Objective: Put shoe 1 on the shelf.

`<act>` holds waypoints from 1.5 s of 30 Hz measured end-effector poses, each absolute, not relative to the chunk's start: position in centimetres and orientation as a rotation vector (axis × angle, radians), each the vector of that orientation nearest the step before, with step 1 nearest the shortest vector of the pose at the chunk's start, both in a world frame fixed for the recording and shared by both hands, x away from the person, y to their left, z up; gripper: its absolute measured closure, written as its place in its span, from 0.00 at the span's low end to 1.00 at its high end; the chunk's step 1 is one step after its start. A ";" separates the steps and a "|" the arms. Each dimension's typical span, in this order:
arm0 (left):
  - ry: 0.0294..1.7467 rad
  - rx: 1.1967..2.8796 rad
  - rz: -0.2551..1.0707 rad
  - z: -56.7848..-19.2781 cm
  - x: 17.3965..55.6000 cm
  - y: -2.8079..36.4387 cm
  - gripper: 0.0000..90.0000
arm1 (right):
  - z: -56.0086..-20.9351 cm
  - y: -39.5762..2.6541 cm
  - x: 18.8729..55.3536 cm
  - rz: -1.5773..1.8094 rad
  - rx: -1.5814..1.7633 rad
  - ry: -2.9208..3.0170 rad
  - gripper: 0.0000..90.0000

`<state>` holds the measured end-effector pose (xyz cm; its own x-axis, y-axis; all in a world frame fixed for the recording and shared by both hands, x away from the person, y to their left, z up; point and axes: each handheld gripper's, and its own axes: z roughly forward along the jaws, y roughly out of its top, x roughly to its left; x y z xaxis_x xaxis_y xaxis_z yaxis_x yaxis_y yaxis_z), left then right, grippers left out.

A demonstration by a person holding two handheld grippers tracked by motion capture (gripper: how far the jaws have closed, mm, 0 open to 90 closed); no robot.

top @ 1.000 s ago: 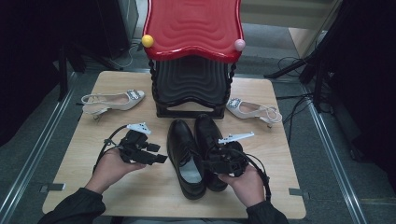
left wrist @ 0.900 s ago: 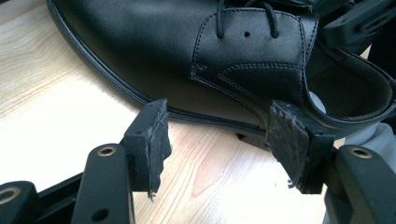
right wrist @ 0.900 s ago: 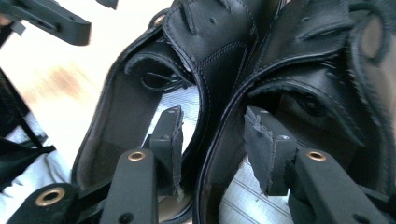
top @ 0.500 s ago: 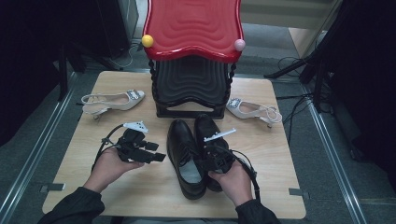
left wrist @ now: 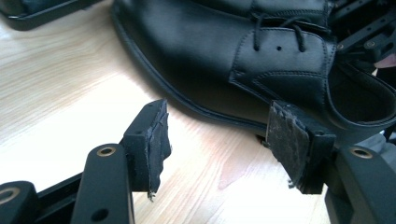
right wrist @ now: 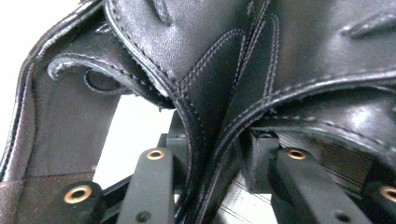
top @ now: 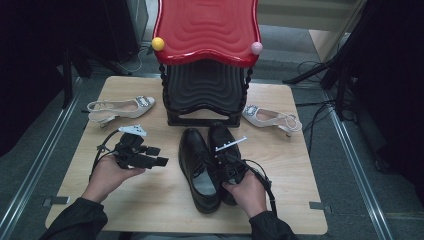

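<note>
Clearly, from the high view, the pair of black shoes (top: 207, 167) lies mid-table near the front edge, long axis front to back, toes toward the red rack (top: 207, 60). The right gripper (top: 229, 161) sits on them, nearer than the left gripper (top: 159, 156).

In the left gripper view, its jaws stand apart, empty, beside the left shoe (left wrist: 243, 60).

In the right gripper view, the jaws, just closing, seem clamped on both shoes' adjoining walls (right wrist: 210, 126).

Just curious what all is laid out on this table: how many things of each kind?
Black leather shoes: 2
Pale heeled sandals: 2
Red-topped black rack: 1
Hand-held grippers: 2, left gripper, right gripper
Total: 7
</note>
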<state>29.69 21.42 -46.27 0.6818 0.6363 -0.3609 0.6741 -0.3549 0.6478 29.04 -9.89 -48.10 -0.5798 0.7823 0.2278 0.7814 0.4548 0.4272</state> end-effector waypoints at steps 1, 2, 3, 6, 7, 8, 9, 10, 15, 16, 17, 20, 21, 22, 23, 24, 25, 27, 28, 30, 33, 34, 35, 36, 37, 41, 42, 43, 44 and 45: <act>1.007 2.073 -0.057 -46.3 29.7 21.6 0.44 | -48.1 -9.9 29.0 0.783 1.441 2.674 0.80; 1.008 2.070 -0.053 -46.2 29.7 21.7 0.44 | -48.1 -9.9 29.0 0.778 1.442 2.670 0.83; 1.008 2.070 -0.053 -46.2 29.7 21.7 0.44 | -48.0 -9.9 28.9 0.766 1.447 2.663 0.85; 1.003 2.077 -0.027 -46.2 29.7 22.3 0.44 | -47.9 -10.1 29.0 0.768 1.465 2.670 0.89; 1.003 2.077 -0.027 -46.2 29.7 22.3 0.44 | -47.9 -10.3 29.1 0.763 1.486 2.675 0.91; 1.015 2.068 -0.023 -46.2 29.7 22.7 0.44 | -47.8 -10.5 29.2 0.762 1.475 2.685 0.91; 1.015 2.068 -0.023 -46.2 29.7 22.7 0.44 | -47.8 -10.6 29.2 0.758 1.484 2.686 0.92; 1.026 2.057 -0.021 -46.2 29.8 23.0 0.44 | -47.7 -10.8 29.2 0.763 1.474 2.692 0.92; 1.040 2.056 -0.012 -46.1 29.5 23.4 0.44 | -46.9 -11.2 29.2 0.798 1.445 2.739 0.92; 1.045 2.049 -0.012 -46.1 29.4 23.5 0.44 | -46.6 -11.2 29.2 0.824 1.452 2.746 0.92; 1.045 2.049 -0.012 -46.1 29.4 23.5 0.45 | -46.6 -11.2 29.2 0.824 1.452 2.746 0.92; 1.060 2.043 -0.003 -46.0 29.1 23.9 0.45 | -45.9 -11.6 29.1 0.897 1.467 2.793 0.92; 1.066 2.042 -0.002 -46.0 29.0 24.0 0.45 | -45.7 -11.7 29.0 0.913 1.469 2.807 0.92; 1.067 2.041 0.005 -46.1 28.9 24.1 0.45 | -45.3 -11.8 28.8 0.929 1.460 2.827 0.92; 1.078 2.039 0.005 -46.1 28.7 24.4 0.45 | -45.1 -11.8 28.8 0.934 1.450 2.839 0.92; 1.079 2.041 0.015 -46.1 28.6 24.5 0.45 | -44.8 -11.9 28.7 0.942 1.433 2.849 0.92; 1.082 2.038 0.014 -46.1 28.5 24.7 0.45 | -44.6 -11.9 28.6 0.954 1.436 2.853 0.92; 1.095 2.032 0.019 -46.1 28.4 24.9 0.45 | -44.0 -12.1 28.6 0.985 1.425 2.868 0.92; 1.098 2.031 0.024 -46.1 28.3 25.0 0.45 | -43.7 -12.1 28.6 0.999 1.425 2.869 0.92; 1.109 2.021 0.027 -46.1 28.1 25.3 0.45 | -43.1 -12.3 28.7 1.061 1.410 2.874 0.92; 1.115 2.021 0.036 -46.2 27.9 25.5 0.45 | -42.4 -12.6 28.8 1.114 1.421 2.869 0.92; 1.115 2.022 0.036 -46.2 27.9 25.6 0.45 | -41.7 -13.0 28.9 1.163 1.417 2.856 0.92; 1.123 2.019 0.036 -46.2 27.7 25.6 0.45 | -41.5 -13.1 28.9 1.178 1.413 2.849 0.92; 1.125 2.017 0.037 -46.2 27.7 25.7 0.45 | -41.1 -13.3 28.9 1.199 1.412 2.840 0.92; 1.121 2.015 0.036 -46.2 27.6 25.7 0.45 | -40.6 -13.4 29.0 1.216 1.408 2.830 0.92; 1.113 2.013 0.033 -46.2 27.5 25.6 0.45 | -39.5 -13.9 29.2 1.262 1.402 2.793 0.92; 1.113 2.016 0.032 -46.2 27.6 25.6 0.45 | -38.8 -14.1 29.2 1.274 1.397 2.767 0.92; 1.114 2.018 0.035 -46.3 27.6 25.5 0.45 | -38.5 -14.1 29.3 1.288 1.400 2.755 0.92; 1.111 2.022 0.027 -46.3 27.6 25.5 0.45 | -38.2 -14.3 29.4 1.300 1.395 2.745 0.92; 1.111 2.022 0.027 -46.3 27.6 25.5 0.44 | -37.9 -14.4 29.6 1.314 1.401 2.725 0.92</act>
<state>27.63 25.49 -46.29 0.6124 0.7139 -0.3396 0.6966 -0.2842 0.6588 29.63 -14.39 -37.89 -0.6318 0.6053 0.4842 0.7558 0.3424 0.5582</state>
